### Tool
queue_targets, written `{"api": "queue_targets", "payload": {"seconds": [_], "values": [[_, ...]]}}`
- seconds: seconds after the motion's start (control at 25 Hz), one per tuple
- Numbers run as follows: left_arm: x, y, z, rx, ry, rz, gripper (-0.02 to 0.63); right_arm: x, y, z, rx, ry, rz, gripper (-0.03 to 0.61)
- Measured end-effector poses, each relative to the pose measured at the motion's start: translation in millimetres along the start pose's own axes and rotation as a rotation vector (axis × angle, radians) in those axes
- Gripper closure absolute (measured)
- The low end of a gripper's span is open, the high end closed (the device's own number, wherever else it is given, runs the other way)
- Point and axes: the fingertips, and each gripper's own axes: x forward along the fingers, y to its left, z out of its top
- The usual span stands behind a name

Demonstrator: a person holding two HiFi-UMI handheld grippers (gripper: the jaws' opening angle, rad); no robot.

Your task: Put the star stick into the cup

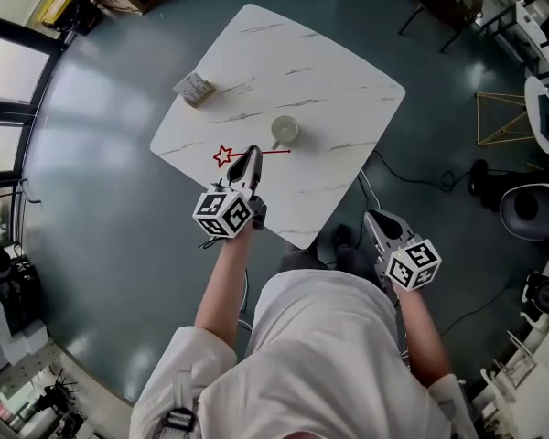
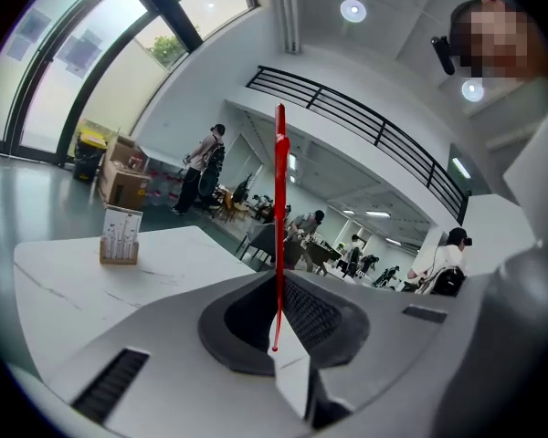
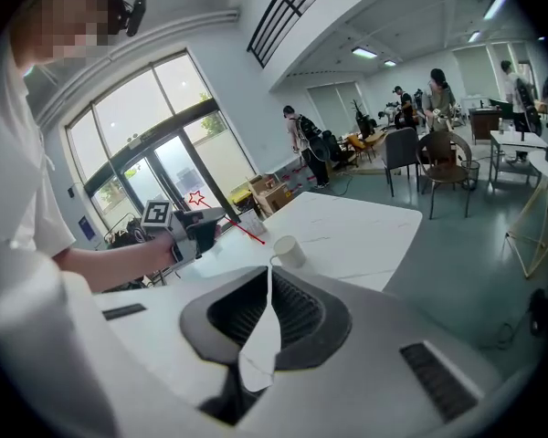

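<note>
Leftmost, the left gripper [image 1: 249, 163] is clenched on the star stick [image 1: 223, 156], with the star at its nine o'clock. The cup [image 1: 285, 131] stands at its one o'clock on the table [image 1: 284, 53]. Off the table's five o'clock edge, the right gripper [image 1: 375, 218] is closed and empty.

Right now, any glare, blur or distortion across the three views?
Head view: fisheye bend, even light, table sharp. Left gripper view: dark corners, windows washed out, star stick crisp. Right gripper view: dark corners, bright windows, cup clear.
</note>
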Motion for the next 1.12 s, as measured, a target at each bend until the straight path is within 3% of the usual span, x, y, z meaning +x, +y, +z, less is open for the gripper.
{"api": "queue_targets", "payload": {"seconds": [0.24,0.52,0.8,1.04,1.08,1.12], "values": [[40,17,-15,0.076,0.05,0.015,0.591,-9,-12,-10,0.073,-0.01,-0.074,0.548],[83,44,-48,0.062,0.107,0.036,0.591,-6,-24,-24,0.124,0.005,-0.121,0.548],[103,62,-75,0.119,0.162,0.096,0.591,-5,-31,-31,0.151,0.018,-0.148,0.548],[112,72,-97,0.074,0.211,0.078,0.588,5,-32,-32,0.159,0.031,-0.136,0.548],[114,72,-99,0.061,0.22,0.075,0.546,8,-33,-32,0.159,0.032,-0.133,0.548],[115,72,-102,0.05,0.23,0.071,0.464,10,-34,-31,0.159,0.032,-0.129,0.548]]}}
